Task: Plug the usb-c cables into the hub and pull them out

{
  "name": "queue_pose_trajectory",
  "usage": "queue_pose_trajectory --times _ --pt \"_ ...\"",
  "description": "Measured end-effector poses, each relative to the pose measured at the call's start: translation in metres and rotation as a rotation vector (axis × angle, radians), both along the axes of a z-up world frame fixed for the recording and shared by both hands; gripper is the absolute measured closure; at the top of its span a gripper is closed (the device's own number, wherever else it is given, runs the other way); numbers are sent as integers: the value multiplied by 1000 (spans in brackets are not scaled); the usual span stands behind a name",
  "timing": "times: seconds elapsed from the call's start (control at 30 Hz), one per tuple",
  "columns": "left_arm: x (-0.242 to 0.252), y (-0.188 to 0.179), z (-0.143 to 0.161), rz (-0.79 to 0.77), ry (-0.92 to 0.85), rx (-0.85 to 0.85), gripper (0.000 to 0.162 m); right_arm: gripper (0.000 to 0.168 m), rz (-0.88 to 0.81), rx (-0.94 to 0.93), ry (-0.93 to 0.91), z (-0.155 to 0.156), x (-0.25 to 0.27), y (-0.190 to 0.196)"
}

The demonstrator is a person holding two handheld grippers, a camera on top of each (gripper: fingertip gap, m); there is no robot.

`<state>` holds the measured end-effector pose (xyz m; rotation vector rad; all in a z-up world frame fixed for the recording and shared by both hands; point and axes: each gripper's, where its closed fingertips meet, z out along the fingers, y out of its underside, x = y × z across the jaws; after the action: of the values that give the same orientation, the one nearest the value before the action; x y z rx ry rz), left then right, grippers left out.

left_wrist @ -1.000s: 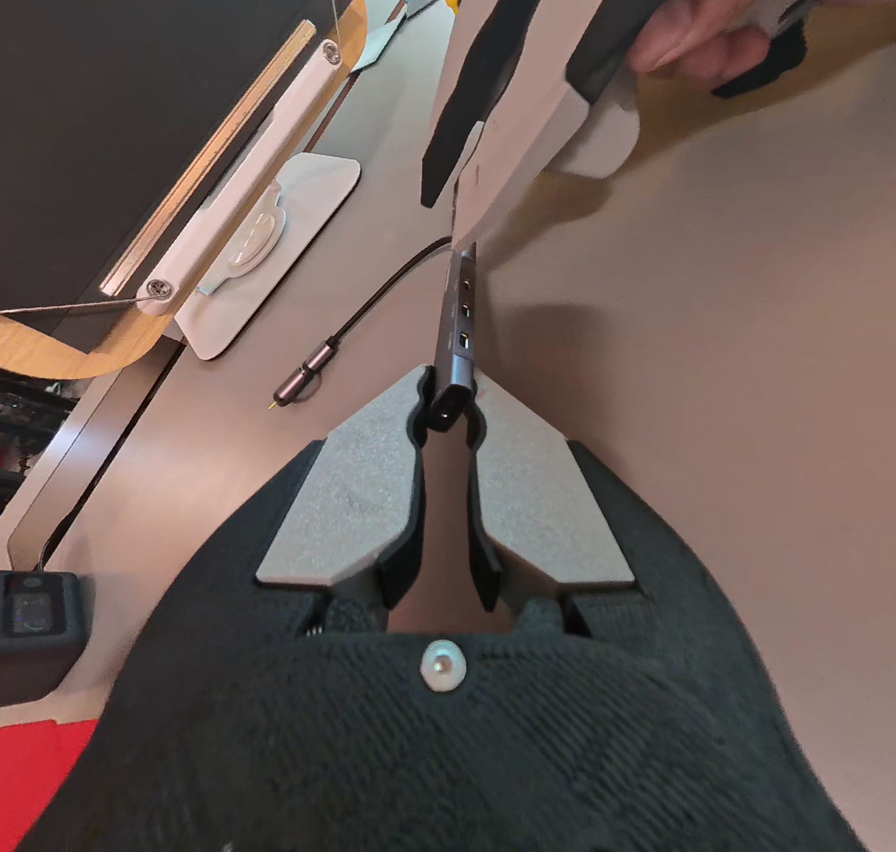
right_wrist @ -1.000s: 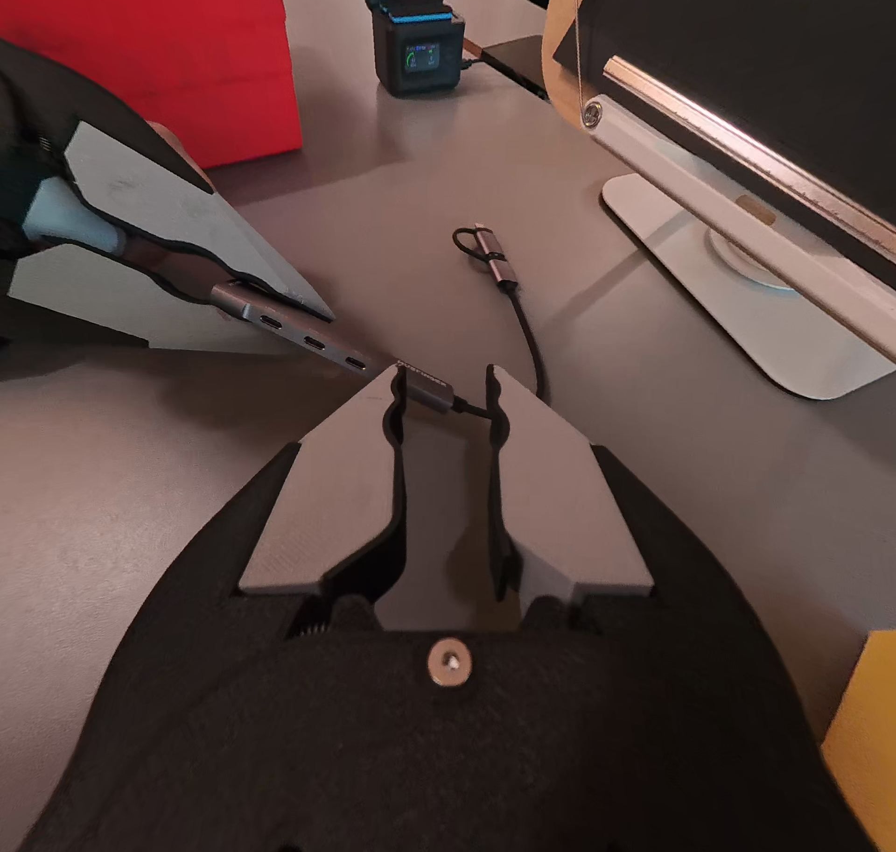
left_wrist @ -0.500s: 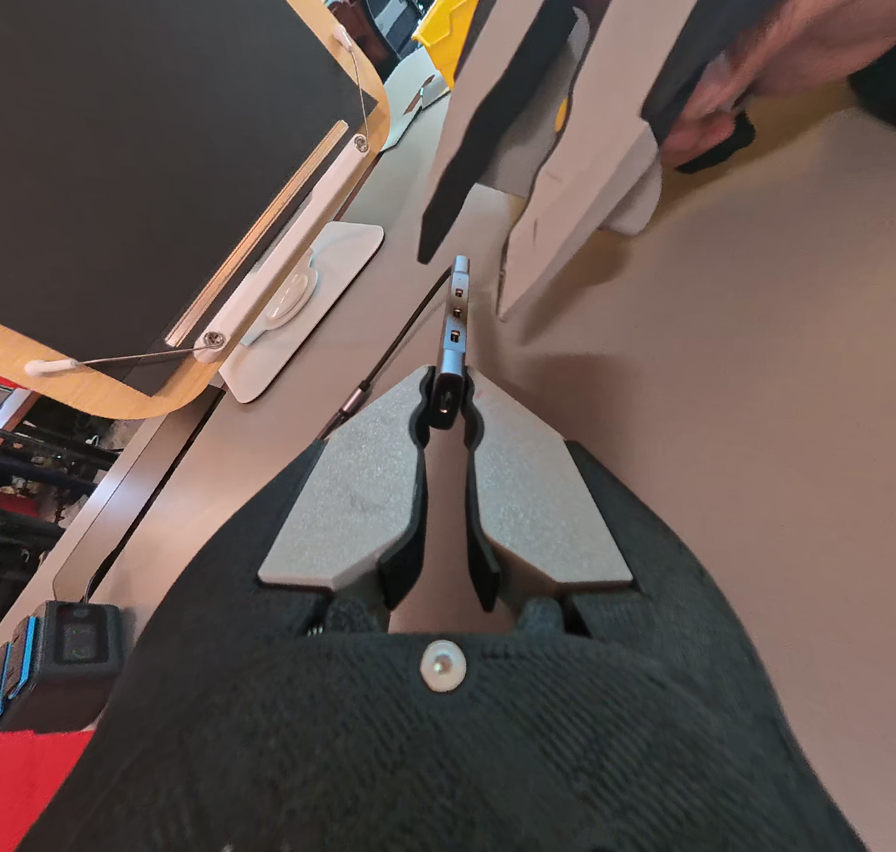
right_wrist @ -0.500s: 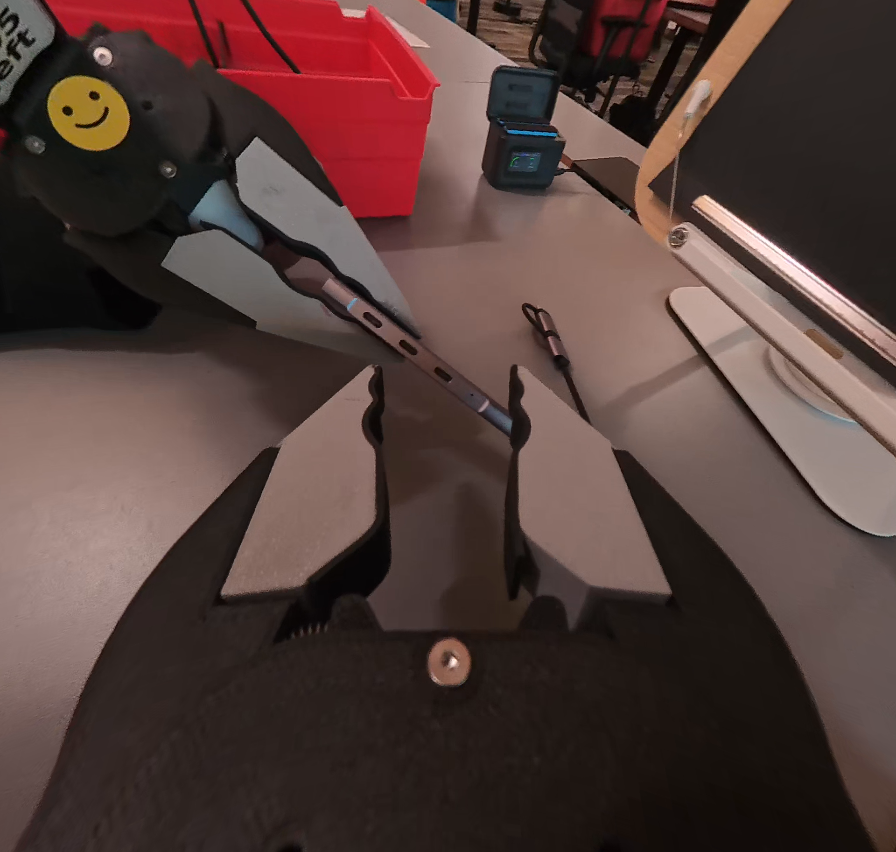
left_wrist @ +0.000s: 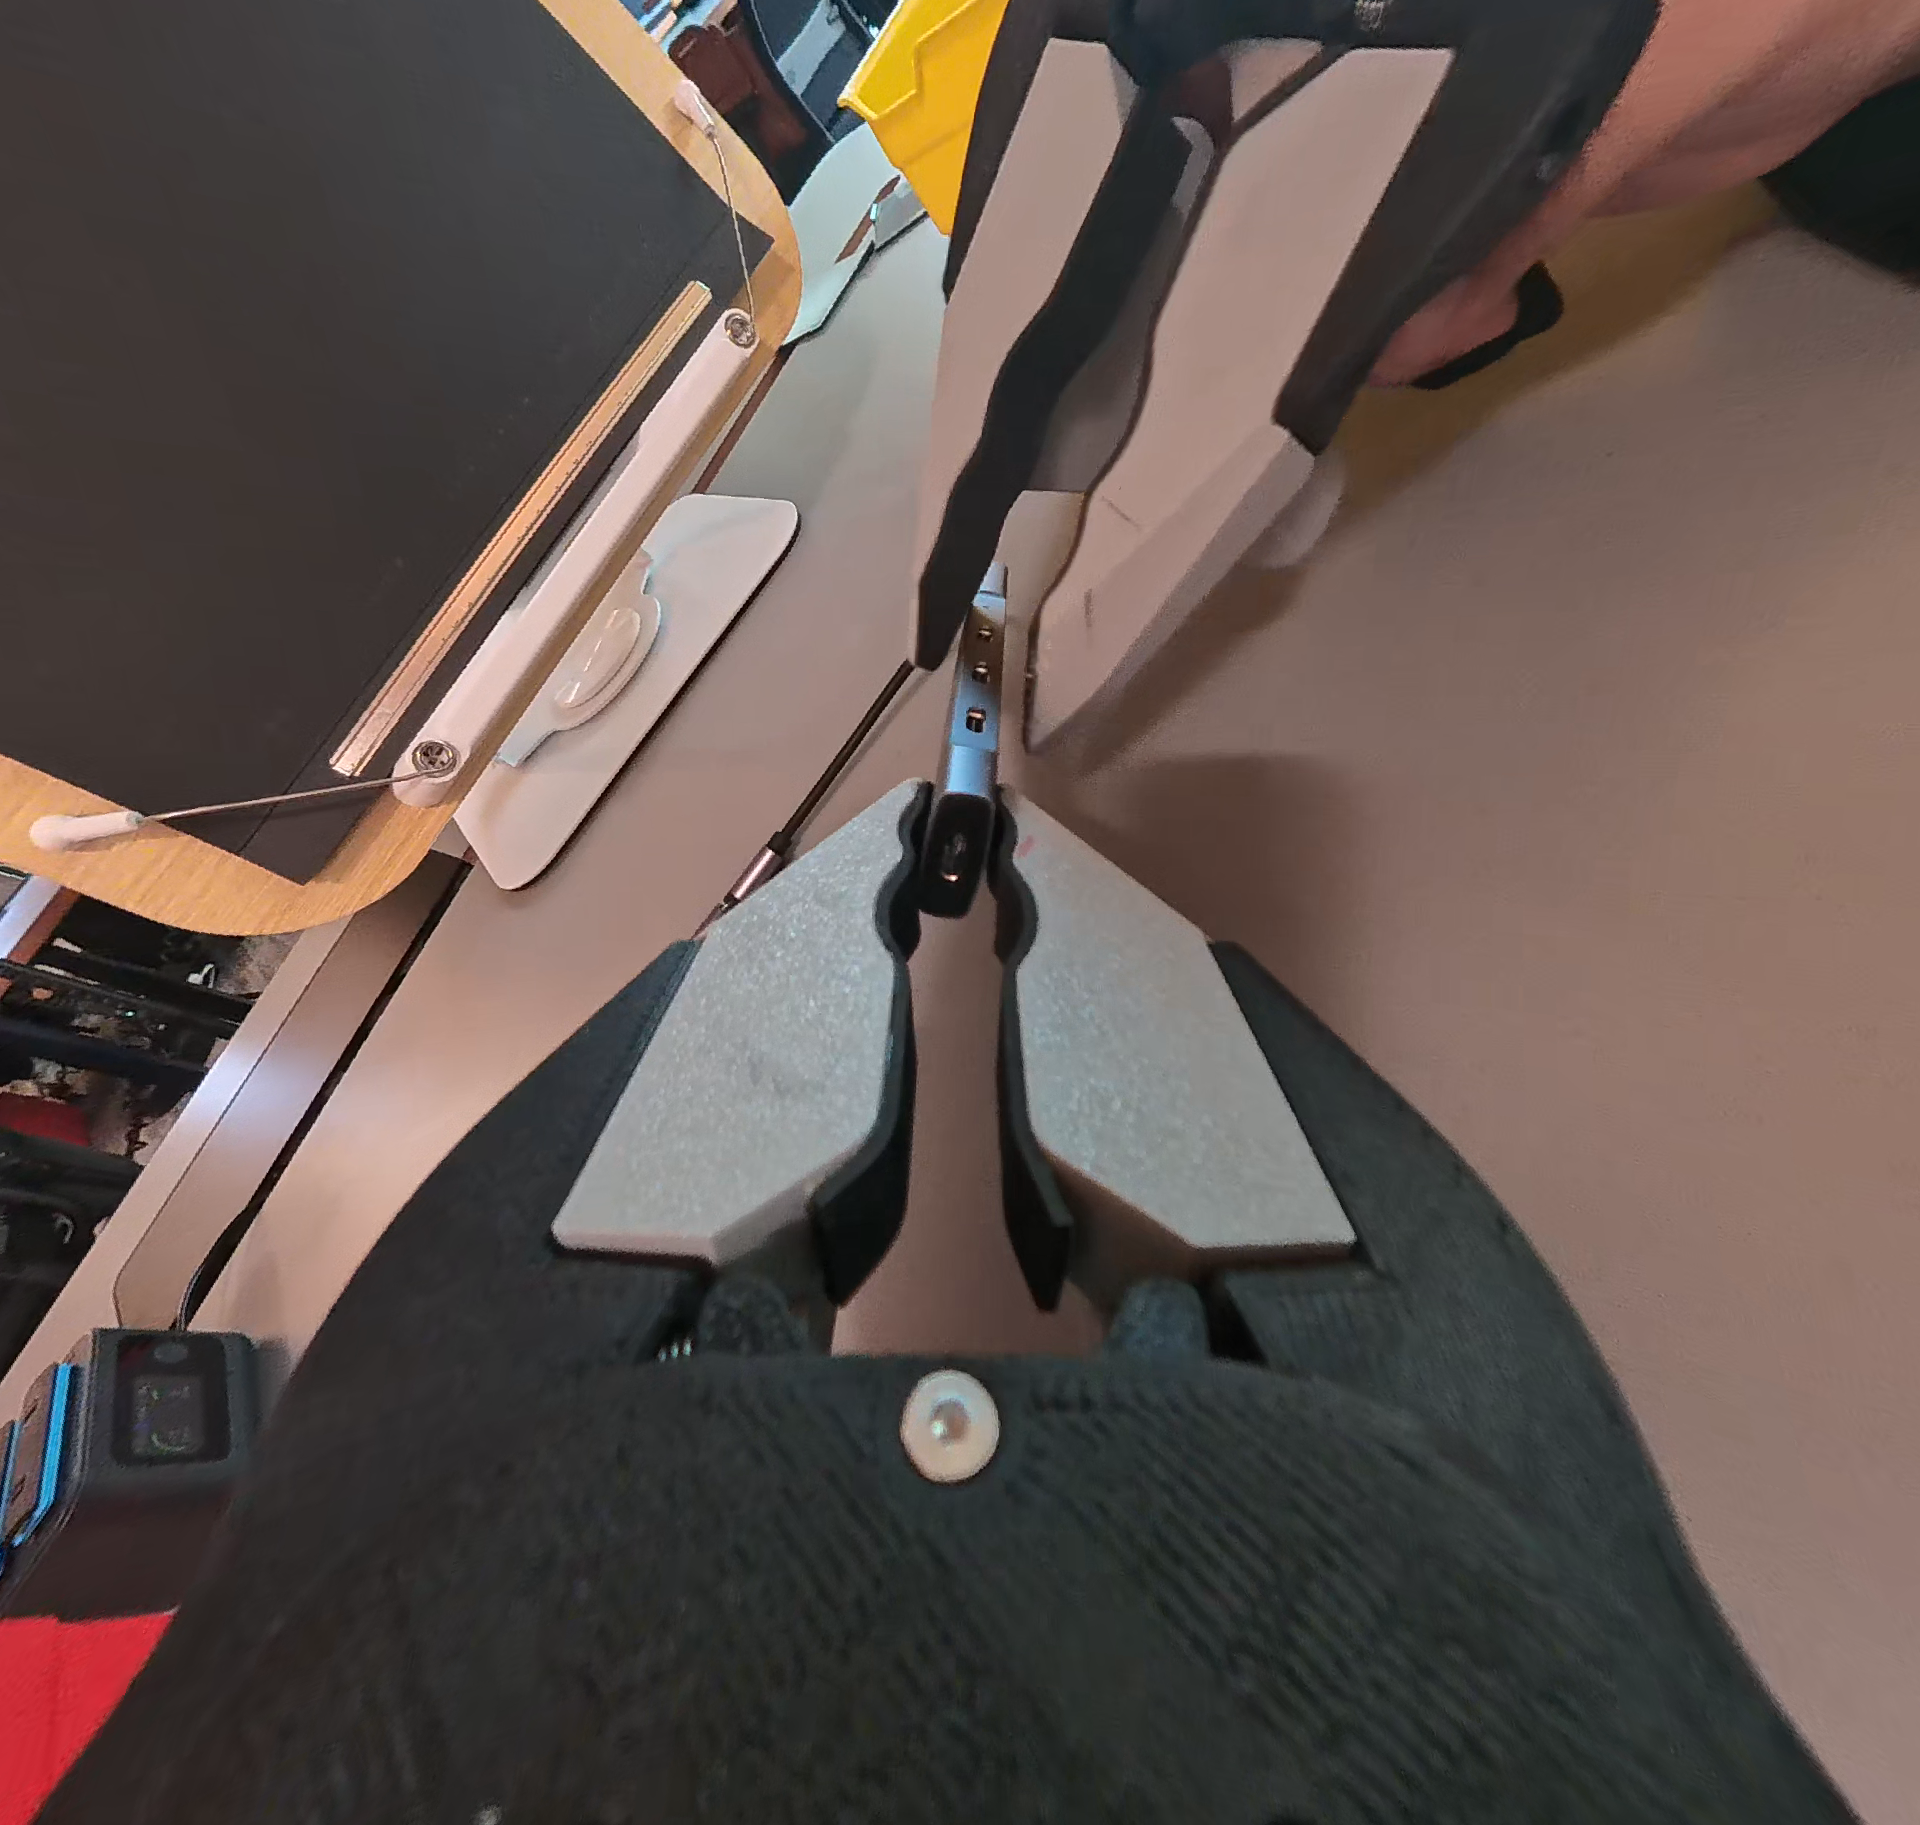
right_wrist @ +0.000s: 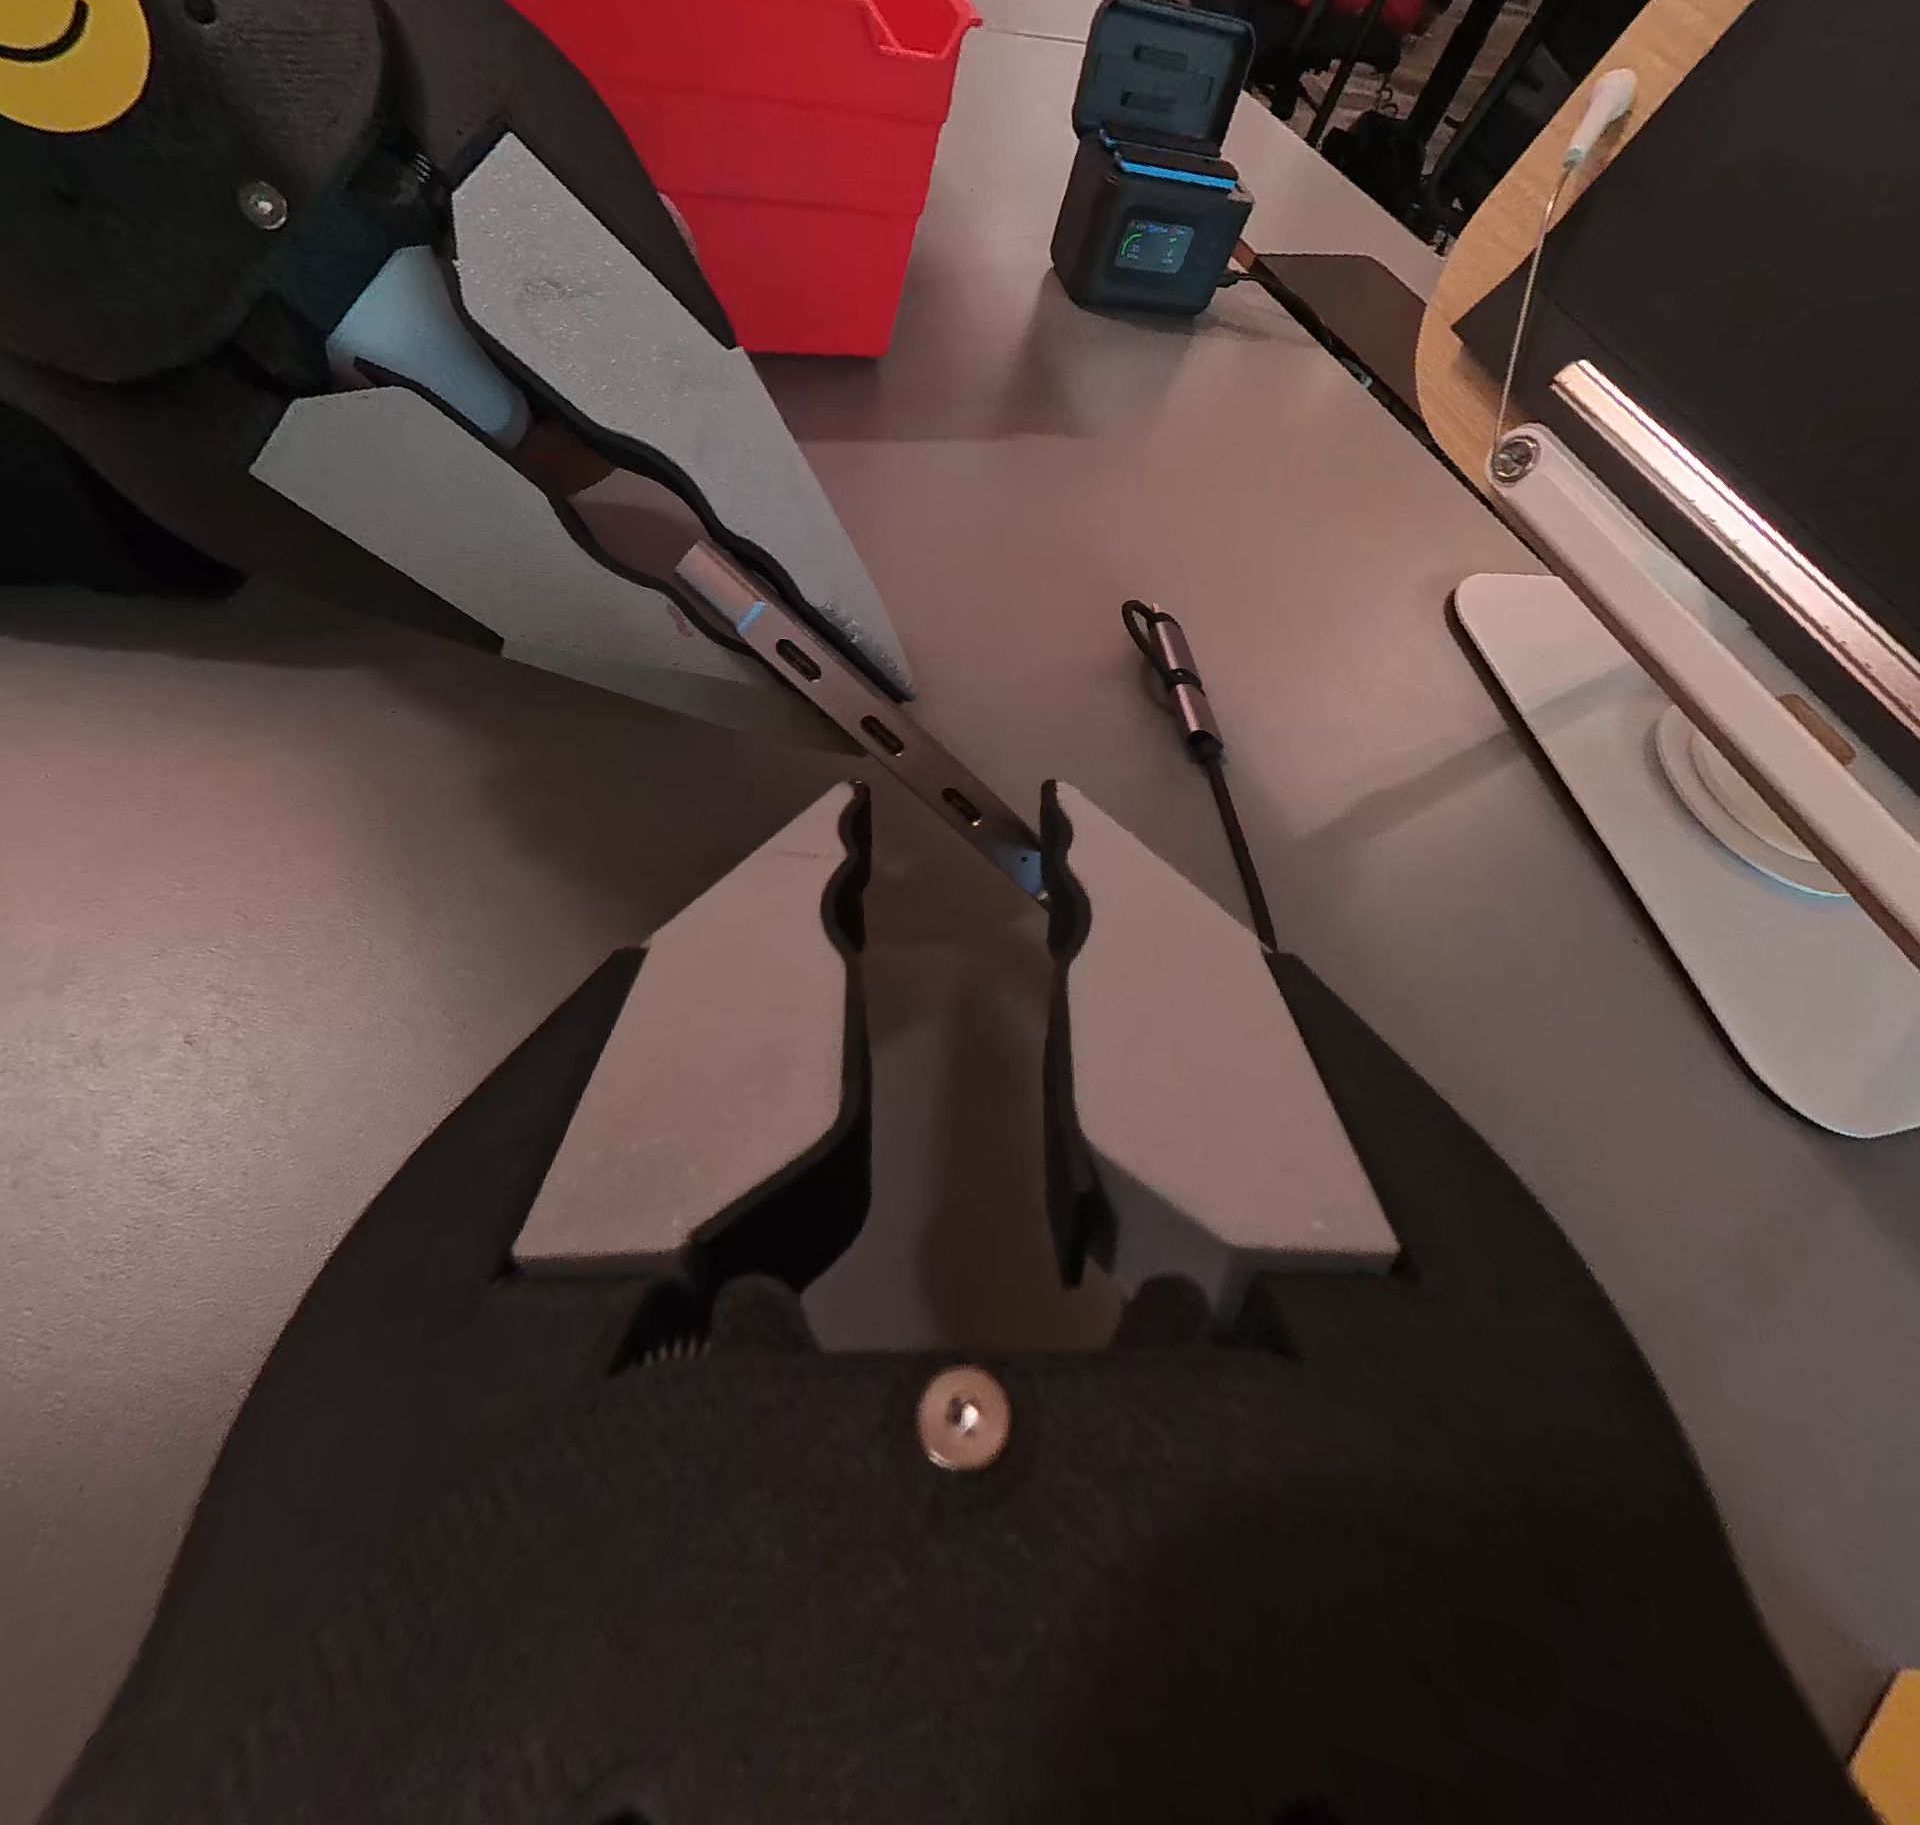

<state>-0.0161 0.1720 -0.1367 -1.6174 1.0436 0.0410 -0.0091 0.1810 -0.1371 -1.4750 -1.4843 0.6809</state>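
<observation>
The left gripper (right_wrist: 831,663) is clamping one end of the slim grey metal hub (right_wrist: 894,736), tilting it above the table (right_wrist: 312,892). The right gripper (right_wrist: 951,840) is gaping empty around the hub's far end. Nothing looks plugged yet; I judge the right must next fetch the braided black cable (right_wrist: 1195,705), lying just beside the hub.

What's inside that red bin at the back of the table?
The red bin shows only bare red inner walls and a divider, plus a dark cable dipping in at its top edge. Its floor is hidden by the front wall and the left gripper.
</observation>
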Motion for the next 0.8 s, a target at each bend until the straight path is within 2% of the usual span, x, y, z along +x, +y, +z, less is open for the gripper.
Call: queue_pose_trajectory --times 0.1,0.47,0.8 --pt "1 0 -1 -1 3 -3 154 146 -11 -9 -7 -1 2 3" --pt "-2 3 -4 25 12 -4 152 148 -18 -27 -35 -6 2 4" --pt "-4 5 -2 50 -71 -43 150 150 -64 -20 -73 -12 6 12"
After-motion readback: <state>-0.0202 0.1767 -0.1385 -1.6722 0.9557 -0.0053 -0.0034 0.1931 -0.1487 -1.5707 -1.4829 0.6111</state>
